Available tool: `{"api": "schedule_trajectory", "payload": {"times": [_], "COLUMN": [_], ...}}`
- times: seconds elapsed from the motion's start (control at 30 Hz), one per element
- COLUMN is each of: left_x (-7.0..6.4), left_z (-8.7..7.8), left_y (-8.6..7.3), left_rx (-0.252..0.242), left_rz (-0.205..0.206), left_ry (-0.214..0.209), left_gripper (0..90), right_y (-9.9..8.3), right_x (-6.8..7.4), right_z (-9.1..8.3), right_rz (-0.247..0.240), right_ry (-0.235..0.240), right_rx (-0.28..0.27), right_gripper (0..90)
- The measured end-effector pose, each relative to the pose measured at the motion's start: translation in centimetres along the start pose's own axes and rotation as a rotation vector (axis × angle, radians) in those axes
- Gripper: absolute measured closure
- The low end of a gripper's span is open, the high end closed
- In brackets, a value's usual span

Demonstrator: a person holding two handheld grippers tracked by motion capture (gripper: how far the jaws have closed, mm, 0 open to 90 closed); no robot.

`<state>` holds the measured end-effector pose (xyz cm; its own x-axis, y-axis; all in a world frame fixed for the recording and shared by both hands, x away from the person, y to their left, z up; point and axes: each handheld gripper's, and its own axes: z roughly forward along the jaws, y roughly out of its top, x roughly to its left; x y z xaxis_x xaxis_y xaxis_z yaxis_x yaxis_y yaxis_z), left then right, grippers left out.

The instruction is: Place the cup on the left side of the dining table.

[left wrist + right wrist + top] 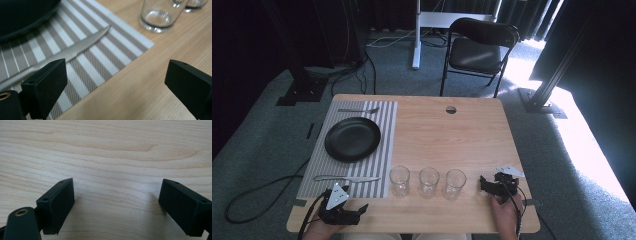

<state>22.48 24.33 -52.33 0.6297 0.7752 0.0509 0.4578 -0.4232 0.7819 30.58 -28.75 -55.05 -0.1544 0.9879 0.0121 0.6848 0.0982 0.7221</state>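
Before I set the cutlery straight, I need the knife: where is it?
In the high view the knife lies on the striped mat's near edge, left side, between the black plate and the left gripper, tip towards the glasses.

No readable text, labels, brands or numbers anywhere in these views, nothing legible on any surface
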Motion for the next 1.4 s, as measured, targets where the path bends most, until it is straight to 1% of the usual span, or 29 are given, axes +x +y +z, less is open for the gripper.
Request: {"api": "schedule_trajectory", "payload": {"times": [0.07, 0.1, 0.17, 0.2, 0.33, 0.37, 0.4, 0.47, 0.53, 0.57, 0.6, 0.73, 0.8, 0.87, 0.9, 1.03, 1.07, 1.13, 1.17, 1.2, 1.27, 1.4], "left_x": [-0.3, -0.5, -0.7, -0.8, -1.1, -1.1, -1.2, -1.3, -1.5, -1.6, -1.8, -2.2, -2.5, -2.7, -2.7, -2.9, -2.9, -2.9, -2.9, -3.0, -3.0, -3.1], "left_z": [0.1, 0.2, 0.4, 0.6, 0.9, 0.9, 0.9, 1.1, 1.3, 1.4, 1.6, 2.1, 2.4, 2.6, 2.8, 3.1, 3.2, 3.3, 3.5, 3.5, 3.6, 3.8], "left_y": [0.3, 0.4, 0.5, 0.6, 0.9, 1.0, 1.2, 1.5, 1.8, 2.0, 2.2, 2.7, 2.9, 3.1, 3.3, 3.7, 3.9, 4.0, 4.2, 4.3, 4.5, 4.9], "left_rx": [-0.009, -0.007, -0.010, -0.007, -0.011, -0.006, -0.015, -0.018, -0.022, -0.020, -0.027, -0.022, -0.020, -0.026, -0.023, -0.034, -0.030, -0.030, -0.030, -0.032, -0.036, -0.050], "left_rz": [0.014, 0.018, 0.030, 0.029, 0.040, 0.041, 0.043, 0.042, 0.053, 0.053, 0.062, 0.076, 0.087, 0.089, 0.091, 0.093, 0.093, 0.098, 0.096, 0.100, 0.094, 0.095], "left_ry": [0.000, -0.009, -0.006, -0.015, -0.017, -0.027, -0.027, -0.036, -0.039, -0.053, -0.050, -0.067, -0.068, -0.071, -0.083, -0.090, -0.104, -0.105, -0.117, -0.114, -0.125, -0.130], "left_gripper": [4.9, 4.9, 4.9, 5.0, 6.4, 6.4, 6.4, 6.4, 6.4, 6.4, 6.4, 6.4, 6.5, 6.5, 6.5, 6.5, 6.5, 6.5, 6.5, 6.5, 7.9, 7.9], "right_y": [0.0, 0.0, 0.0, 0.0, 0.0, 0.0, 0.0, 0.0, 0.0, 0.0, 0.0, 0.0, 0.0, 0.0, 0.0, 0.0, 0.0, 0.0, 0.0, 0.0, 0.0, 0.0], "right_x": [0.0, 0.0, 0.0, 0.0, 0.0, 0.0, 0.0, 0.0, 0.0, 0.0, 0.0, 0.0, 0.0, 0.0, 0.0, 0.0, 0.0, 0.0, 0.0, 0.0, 0.0, 0.0], "right_z": [0.0, 0.0, 0.0, 0.0, 0.0, 0.0, 0.0, 0.0, 0.0, 0.0, 0.0, 0.0, 0.0, 0.0, 0.0, 0.0, 0.0, 0.0, 0.0, 0.0, 0.0, 0.0], "right_rz": [0.000, 0.000, 0.000, 0.000, 0.000, 0.000, 0.000, 0.000, 0.000, 0.000, 0.000, 0.000, 0.000, 0.000, 0.000, 0.000, 0.000, 0.000, 0.000, 0.000, 0.000, 0.000], "right_ry": [0.000, 0.000, 0.000, 0.000, 0.000, 0.000, 0.000, 0.000, 0.000, 0.000, 0.000, 0.000, 0.000, 0.000, 0.000, 0.000, 0.000, 0.000, 0.000, 0.000, 0.000, 0.000], "right_rx": [0.000, 0.000, 0.000, 0.000, 0.000, 0.000, 0.000, 0.000, 0.000, 0.000, 0.000, 0.000, 0.000, 0.000, 0.000, 0.000, 0.000, 0.000, 0.000, 0.000, 0.000, 0.000], "right_gripper": [12.7, 12.7, 12.7, 12.7, 12.6, 12.7, 12.7, 12.7, 12.7, 12.7, 12.7, 12.7, 12.7, 12.7, 12.7, 12.7, 12.7, 12.7, 12.7, 12.7, 12.7, 12.6]}}
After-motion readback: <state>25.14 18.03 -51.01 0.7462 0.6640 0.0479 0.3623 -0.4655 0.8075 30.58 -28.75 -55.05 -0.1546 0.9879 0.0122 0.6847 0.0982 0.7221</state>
